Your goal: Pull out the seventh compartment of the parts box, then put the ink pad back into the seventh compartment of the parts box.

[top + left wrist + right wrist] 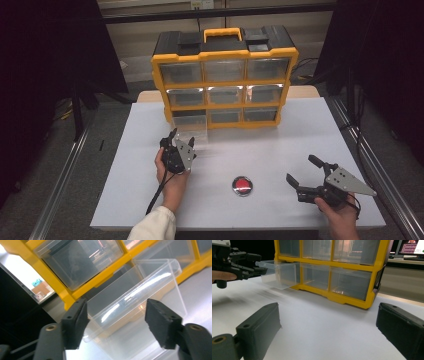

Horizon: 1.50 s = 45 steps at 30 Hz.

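**Meanwhile, at the Pulled-Out Drawer**

Meanwhile, the yellow-and-black plastic organiser cabinet [225,80] with its rows of clear drawers stood at the far edge of the white bench [280,150]. Its bottom-left clear plastic drawer [190,126] was pulled partway out of the cabinet, its front end jutting over the bench while its back remained in the yellow frame.

Directly in front of that drawer, the left gripper [181,138] pointed at the drawer's front wall. Its fingers [75,322] were spread apart, one to each side of the drawer's near end, and in the left gripper view a gap showed between each pad and the clear plastic, so they gripped nothing. In the right gripper view the same gripper appeared at the drawer's front lip, with a fingertip of the person's hand [223,275] showing on its body.

Well away from the drawer, towards the near right corner of the bench, the right gripper [301,172] was held low above the surface and aimed towards the cabinet. Its fingers [259,332] stood wide open with only bare bench between them.

Between the two grippers, nearer the person than the drawer, a small round disc with a red centre and a silvery rim [242,185] lay flat on the bench, touched by neither gripper.
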Available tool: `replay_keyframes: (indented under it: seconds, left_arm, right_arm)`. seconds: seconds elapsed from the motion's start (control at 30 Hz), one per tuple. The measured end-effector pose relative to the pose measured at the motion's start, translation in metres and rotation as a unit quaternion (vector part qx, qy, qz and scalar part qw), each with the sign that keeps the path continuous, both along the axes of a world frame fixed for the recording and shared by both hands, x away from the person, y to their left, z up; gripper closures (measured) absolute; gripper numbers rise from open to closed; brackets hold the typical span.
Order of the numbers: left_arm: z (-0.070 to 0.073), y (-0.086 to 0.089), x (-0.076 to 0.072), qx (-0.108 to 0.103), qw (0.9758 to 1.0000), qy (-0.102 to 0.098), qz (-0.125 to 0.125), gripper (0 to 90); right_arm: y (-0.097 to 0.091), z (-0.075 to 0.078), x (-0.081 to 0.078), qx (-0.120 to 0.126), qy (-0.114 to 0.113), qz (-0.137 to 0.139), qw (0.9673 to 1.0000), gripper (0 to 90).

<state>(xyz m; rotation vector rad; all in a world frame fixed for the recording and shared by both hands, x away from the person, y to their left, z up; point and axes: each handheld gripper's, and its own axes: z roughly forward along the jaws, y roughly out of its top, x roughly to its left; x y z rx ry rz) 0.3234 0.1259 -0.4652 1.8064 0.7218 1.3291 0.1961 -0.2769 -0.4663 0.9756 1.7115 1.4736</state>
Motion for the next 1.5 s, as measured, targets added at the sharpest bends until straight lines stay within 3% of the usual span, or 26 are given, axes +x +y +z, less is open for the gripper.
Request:
replay_keyframes:
  seconds: [0.17,0.43,0.57,0.63,0.87,0.93,1.0,1.1,1.13,1.17,1.2,1.23,1.3,1.33,1.4,1.43,1.5]
  left_arm:
    - [0.006,0.002,-0.003,-0.060,0.9981,0.005,-0.007,30.0]
    - [0.007,0.001,-0.005,-0.096,0.9949,0.026,-0.013,25.0]
    - [0.008,0.001,-0.007,-0.128,0.9908,0.042,-0.014,22.1]
    - [0.009,0.001,-0.007,-0.131,0.9902,0.048,-0.013,21.1]
    - [0.011,-0.002,-0.009,-0.180,0.9803,0.074,-0.030,16.0]
    - [0.012,-0.003,-0.008,-0.203,0.9740,0.088,-0.047,14.3]
    - [0.013,-0.005,-0.009,-0.210,0.9712,0.097,-0.059,12.6]
    - [0.013,-0.008,-0.009,-0.229,0.9645,0.111,-0.072,10.9]
    - [0.014,-0.008,-0.009,-0.223,0.9652,0.113,-0.075,10.7]
    - [0.014,-0.009,-0.009,-0.227,0.9635,0.116,-0.080,10.7]
    - [0.014,-0.009,-0.009,-0.225,0.9634,0.118,-0.085,10.3]
    - [0.014,-0.010,-0.009,-0.237,0.9594,0.123,-0.091,9.7]
    - [0.014,-0.011,-0.009,-0.232,0.9604,0.124,-0.092,9.4]
    - [0.015,-0.013,-0.009,-0.241,0.9566,0.129,-0.101,9.1]
    - [0.015,-0.014,-0.010,-0.237,0.9565,0.133,-0.107,8.1]
    - [0.015,-0.016,-0.009,-0.248,0.9524,0.136,-0.113,8.1]
    - [0.015,-0.017,-0.010,-0.242,0.9510,0.146,-0.126,7.7]
  right_arm:
    - [0.001,0.000,0.001,0.001,-0.001,-0.001,1.0000,4.8]
    - [0.001,0.000,0.000,0.000,0.000,0.000,1.0000,4.9]
    - [0.001,0.000,0.001,0.000,0.000,0.000,1.0000,4.8]
    - [0.001,0.000,0.001,-0.001,0.000,0.001,1.0000,4.9]
    - [0.001,0.000,0.001,-0.001,0.000,0.001,1.0000,4.9]
    - [0.001,0.000,0.000,-0.001,0.000,0.001,1.0000,4.8]
    - [0.001,0.000,0.000,0.001,-0.001,-0.001,1.0000,4.8]
    - [0.001,0.000,0.001,-0.001,0.000,0.000,1.0000,4.8]
    - [0.001,0.000,0.001,-0.002,0.001,0.002,1.0000,4.8]
    - [0.001,0.000,0.001,-0.002,0.001,0.002,1.0000,4.8]
    - [0.002,0.000,0.001,-0.001,0.000,0.002,1.0000,4.9]
    - [0.002,0.000,0.001,-0.001,-0.001,0.002,1.0000,4.9]
    - [0.002,0.000,0.001,-0.002,-0.001,0.002,1.0000,4.9]
    - [0.001,0.000,0.001,-0.001,0.000,0.002,1.0000,4.9]
    - [0.001,0.000,0.001,-0.001,0.001,0.002,1.0000,4.9]
    - [0.001,0.000,0.001,-0.002,0.001,0.002,1.0000,4.8]
    - [0.001,0.000,0.001,-0.001,0.002,0.002,1.0000,4.9]
